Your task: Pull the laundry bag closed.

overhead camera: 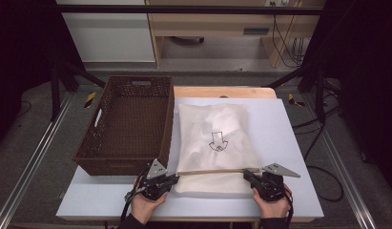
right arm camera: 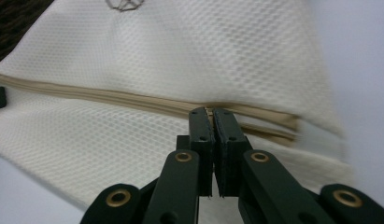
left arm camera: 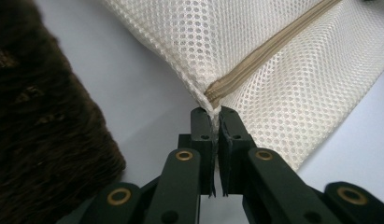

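Note:
A white mesh laundry bag (overhead camera: 217,143) with a small printed drawing lies on the pale table mat, a tan zipper (overhead camera: 217,171) running across its near end. My left gripper (overhead camera: 173,178) is shut on the bag's left corner at the zipper's end (left arm camera: 212,95). My right gripper (overhead camera: 249,174) is shut on the zipper band (right arm camera: 133,100) near the bag's right side. Both pairs of jaws are pressed together on the fabric (left arm camera: 255,42) (right arm camera: 203,51). A hand holds each gripper at the table's near edge.
A dark brown woven basket (overhead camera: 129,124) stands to the left of the bag, its near right corner close to my left gripper. The pale mat (overhead camera: 289,157) has bare room to the right and in front. Beyond the table are a floor, cables and furniture.

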